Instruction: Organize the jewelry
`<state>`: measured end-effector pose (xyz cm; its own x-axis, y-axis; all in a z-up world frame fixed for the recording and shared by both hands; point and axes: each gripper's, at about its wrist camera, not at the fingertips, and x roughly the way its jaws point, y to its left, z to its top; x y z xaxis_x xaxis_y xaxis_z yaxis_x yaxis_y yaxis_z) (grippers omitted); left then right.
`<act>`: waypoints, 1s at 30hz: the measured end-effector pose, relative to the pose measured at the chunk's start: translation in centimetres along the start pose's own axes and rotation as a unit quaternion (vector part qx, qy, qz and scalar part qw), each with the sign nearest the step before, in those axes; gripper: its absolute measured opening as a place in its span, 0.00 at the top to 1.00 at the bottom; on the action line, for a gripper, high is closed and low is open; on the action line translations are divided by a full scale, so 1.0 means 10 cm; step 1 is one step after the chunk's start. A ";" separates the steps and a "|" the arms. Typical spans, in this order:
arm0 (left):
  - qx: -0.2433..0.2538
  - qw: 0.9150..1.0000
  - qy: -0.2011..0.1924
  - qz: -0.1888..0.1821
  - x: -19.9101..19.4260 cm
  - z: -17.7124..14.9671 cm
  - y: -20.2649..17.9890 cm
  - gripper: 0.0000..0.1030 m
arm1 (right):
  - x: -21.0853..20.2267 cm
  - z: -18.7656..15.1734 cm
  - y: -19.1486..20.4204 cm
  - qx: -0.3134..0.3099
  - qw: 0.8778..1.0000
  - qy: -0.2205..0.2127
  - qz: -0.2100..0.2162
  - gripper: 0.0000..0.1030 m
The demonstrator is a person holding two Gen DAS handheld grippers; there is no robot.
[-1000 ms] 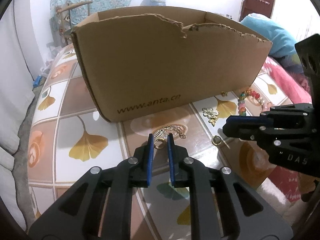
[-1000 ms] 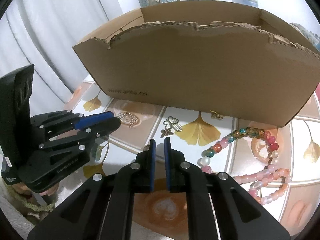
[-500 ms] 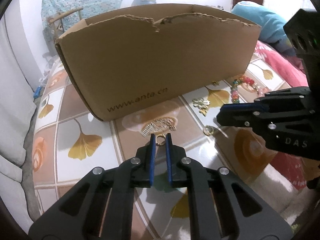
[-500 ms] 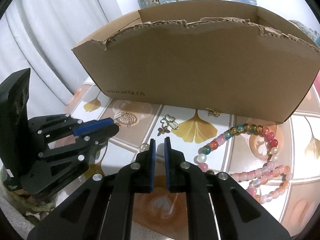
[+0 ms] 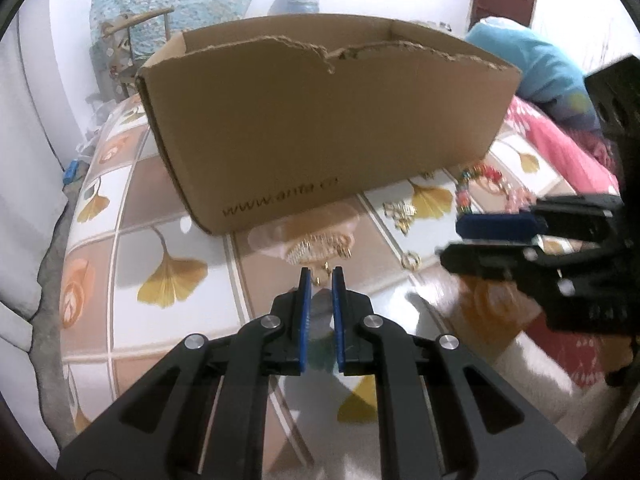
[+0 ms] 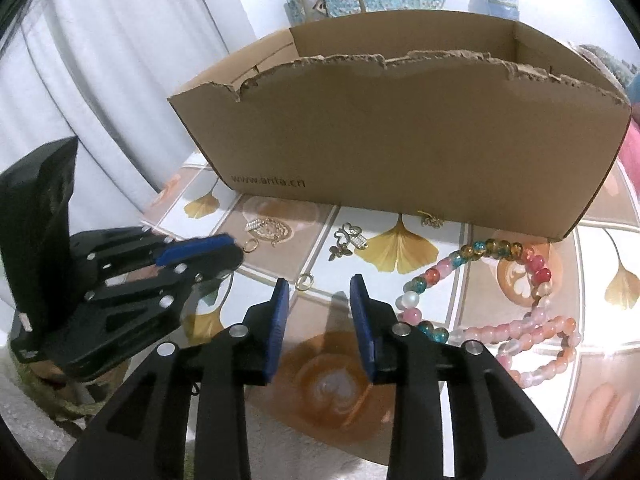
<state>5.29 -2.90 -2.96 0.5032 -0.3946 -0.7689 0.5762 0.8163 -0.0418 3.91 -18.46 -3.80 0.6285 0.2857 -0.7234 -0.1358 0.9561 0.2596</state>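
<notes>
A brown cardboard box [image 5: 320, 128] stands on the tiled table, also in the right wrist view [image 6: 400, 140]. In front of it lie a gold chain piece [image 5: 316, 246] [image 6: 268, 230], a small gold ring [image 5: 411, 260] [image 6: 305, 281], a butterfly charm [image 5: 400, 212] [image 6: 346, 240] and a bead necklace [image 6: 500, 292]. My left gripper [image 5: 319, 274] is nearly shut, its tips at a gold ring of the chain piece; I cannot tell if it grips it. My right gripper [image 6: 319, 284] is open and empty, just right of the small ring.
The table [image 5: 132, 248] has a ginkgo-leaf tile pattern and ends near white curtains on the left. A pink and blue bedding pile [image 5: 552, 128] lies to the right. A small gold clasp [image 6: 430, 220] sits against the box's base.
My right gripper has opened from shut. My left gripper has pulled back slightly from the box and stays at the chain piece. Both views show more of the box's inside.
</notes>
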 end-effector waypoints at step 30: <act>0.035 0.999 0.028 0.007 0.10 0.08 -0.06 0.89 | 0.10 0.02 0.01 -0.001 1.000 0.002 -0.004 0.70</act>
<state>5.93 -4.15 -3.18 0.4765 -0.3569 -0.8035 0.6139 0.7893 0.0135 4.72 -18.11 -4.35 0.6269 0.2777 -0.7280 -0.1321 0.9587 0.2519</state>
